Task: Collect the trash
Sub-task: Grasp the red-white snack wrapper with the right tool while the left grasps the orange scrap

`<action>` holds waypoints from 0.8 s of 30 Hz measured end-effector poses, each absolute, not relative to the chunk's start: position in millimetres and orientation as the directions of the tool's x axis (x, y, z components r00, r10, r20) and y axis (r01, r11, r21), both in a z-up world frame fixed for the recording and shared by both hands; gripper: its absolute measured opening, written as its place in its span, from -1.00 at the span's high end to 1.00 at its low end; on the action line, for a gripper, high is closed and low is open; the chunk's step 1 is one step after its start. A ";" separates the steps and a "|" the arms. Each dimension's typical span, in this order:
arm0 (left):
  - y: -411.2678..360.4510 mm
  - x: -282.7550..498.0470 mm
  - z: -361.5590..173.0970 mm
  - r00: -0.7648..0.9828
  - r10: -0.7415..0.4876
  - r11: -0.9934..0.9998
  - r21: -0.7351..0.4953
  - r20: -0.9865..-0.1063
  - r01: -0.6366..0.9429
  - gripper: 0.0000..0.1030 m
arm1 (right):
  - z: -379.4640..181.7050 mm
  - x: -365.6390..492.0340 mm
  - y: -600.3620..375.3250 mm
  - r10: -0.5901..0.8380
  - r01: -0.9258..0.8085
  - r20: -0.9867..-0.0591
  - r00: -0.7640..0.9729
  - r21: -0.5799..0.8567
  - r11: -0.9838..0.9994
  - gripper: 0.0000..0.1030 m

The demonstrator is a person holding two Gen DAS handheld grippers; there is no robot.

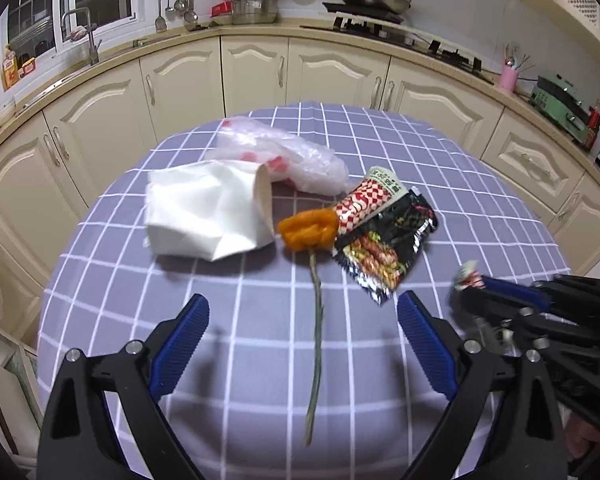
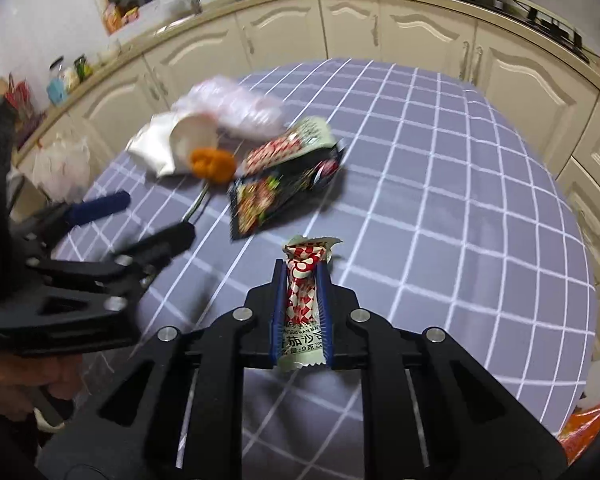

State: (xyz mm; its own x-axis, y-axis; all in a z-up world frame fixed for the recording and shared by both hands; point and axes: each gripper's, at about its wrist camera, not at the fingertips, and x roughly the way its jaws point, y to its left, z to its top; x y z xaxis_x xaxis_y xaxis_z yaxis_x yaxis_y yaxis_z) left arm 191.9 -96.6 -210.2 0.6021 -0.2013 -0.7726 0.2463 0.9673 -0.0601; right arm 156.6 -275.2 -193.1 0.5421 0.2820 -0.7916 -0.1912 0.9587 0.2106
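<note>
**Right holds a sachet; left faces the flower stem**

The right gripper (image 2: 302, 276) has its fingers pinched on a small sauce sachet (image 2: 305, 280), lifted off the surface (image 1: 460, 200). The left gripper (image 1: 303, 320) is spread wide and empty. The wilted flower (image 1: 308, 229) lies at its twelve o'clock, its stem running lengthwise between the fingers, nearer the left gripper. The other wrappers (image 1: 384, 236) sit at one o'clock.

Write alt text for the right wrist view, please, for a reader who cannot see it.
The right tongs are shut on a red-and-white checked sauce packet, held above a table with a purple checked tablecloth. Farther back lie a black snack wrapper, a wilted orange flower, a paper cup and a plastic bag; the left tongs stand open at left.
</note>
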 end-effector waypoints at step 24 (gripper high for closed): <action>-95.6 184.3 -200.3 0.568 -0.326 0.940 -0.194 -0.755 0.281 0.93 | -173.4 137.6 -307.8 0.306 -0.114 -0.743 0.596 0.299 0.948 0.71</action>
